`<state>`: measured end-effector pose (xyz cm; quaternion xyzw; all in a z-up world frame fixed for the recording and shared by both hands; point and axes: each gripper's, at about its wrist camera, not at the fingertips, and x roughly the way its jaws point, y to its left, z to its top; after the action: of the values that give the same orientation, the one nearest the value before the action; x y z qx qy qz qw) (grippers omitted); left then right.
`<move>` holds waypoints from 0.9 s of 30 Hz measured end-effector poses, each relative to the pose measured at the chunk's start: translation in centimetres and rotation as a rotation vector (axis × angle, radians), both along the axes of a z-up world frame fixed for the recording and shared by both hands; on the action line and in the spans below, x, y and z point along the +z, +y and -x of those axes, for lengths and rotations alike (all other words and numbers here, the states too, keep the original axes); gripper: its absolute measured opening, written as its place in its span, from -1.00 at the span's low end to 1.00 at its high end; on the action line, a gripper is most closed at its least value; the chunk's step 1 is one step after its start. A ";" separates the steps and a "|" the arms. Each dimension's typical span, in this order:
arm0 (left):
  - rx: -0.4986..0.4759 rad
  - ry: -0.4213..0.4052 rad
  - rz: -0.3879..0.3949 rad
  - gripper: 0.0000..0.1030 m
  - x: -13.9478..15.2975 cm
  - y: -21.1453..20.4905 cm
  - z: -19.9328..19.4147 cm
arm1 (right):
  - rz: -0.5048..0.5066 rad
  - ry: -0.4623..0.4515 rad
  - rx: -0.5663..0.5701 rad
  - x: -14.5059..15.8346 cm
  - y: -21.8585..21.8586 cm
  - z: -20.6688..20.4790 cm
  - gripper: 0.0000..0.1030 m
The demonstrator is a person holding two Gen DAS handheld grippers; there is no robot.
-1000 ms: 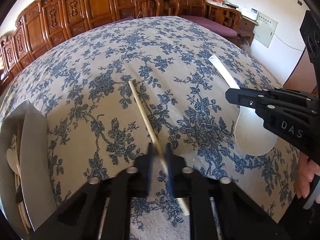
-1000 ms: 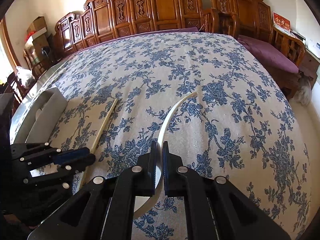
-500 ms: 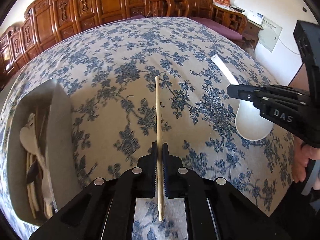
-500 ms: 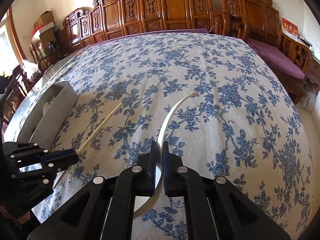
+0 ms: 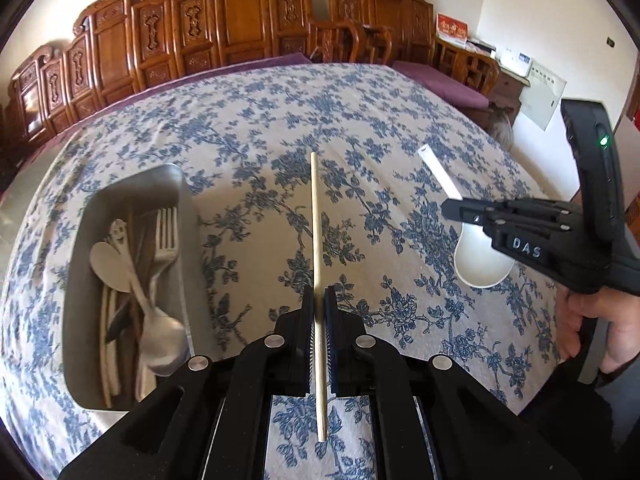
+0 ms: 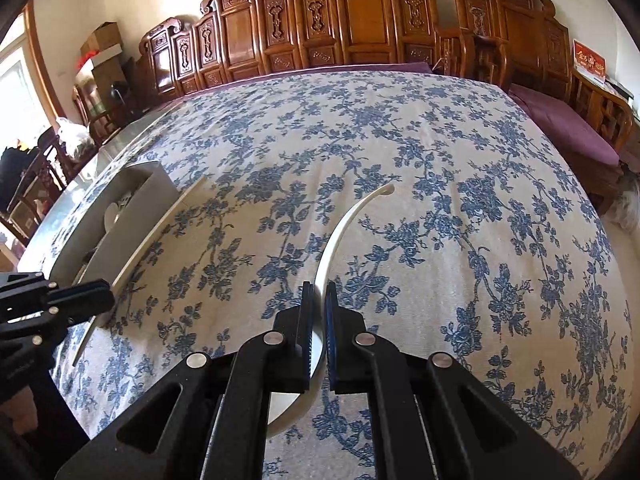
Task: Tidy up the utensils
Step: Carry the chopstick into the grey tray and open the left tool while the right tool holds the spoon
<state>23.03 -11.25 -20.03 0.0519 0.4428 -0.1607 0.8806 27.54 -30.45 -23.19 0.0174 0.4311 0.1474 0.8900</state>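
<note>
My left gripper (image 5: 319, 296) is shut on a pale wooden chopstick (image 5: 315, 224) and holds it above the floral tablecloth, just right of a metal tray (image 5: 182, 216) that holds a fork, spoons and other utensils. My right gripper (image 6: 319, 292) is shut on a white rice paddle (image 6: 348, 220), held on edge above the cloth. In the left wrist view the right gripper (image 5: 452, 206) is at the right, holding the paddle (image 5: 438, 170). In the right wrist view the left gripper (image 6: 96, 294) is at the left with the chopstick (image 6: 160, 228) beside the tray (image 6: 140, 188).
A round table with a blue floral cloth (image 6: 440, 200) fills both views. Carved wooden chairs (image 6: 352, 20) line its far side. A purple-cushioned bench (image 6: 568, 128) stands at the right. Boxes and clutter (image 6: 100, 64) are at the far left.
My left gripper has lifted the chopstick off the cloth and carried it left toward the metal tray, which now shows fully. My right gripper has stayed shut on the paddle, almost still.
</note>
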 end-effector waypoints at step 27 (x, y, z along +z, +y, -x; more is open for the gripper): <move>0.129 -0.082 0.033 -0.92 4.2 7.8 0.5 | -0.023 -0.071 0.185 3.5 7.7 3.4 -0.87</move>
<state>22.56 -3.43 -15.87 0.0154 0.4061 -0.1084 0.9073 24.13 -22.70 -19.65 -0.0178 0.3974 0.2346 0.8870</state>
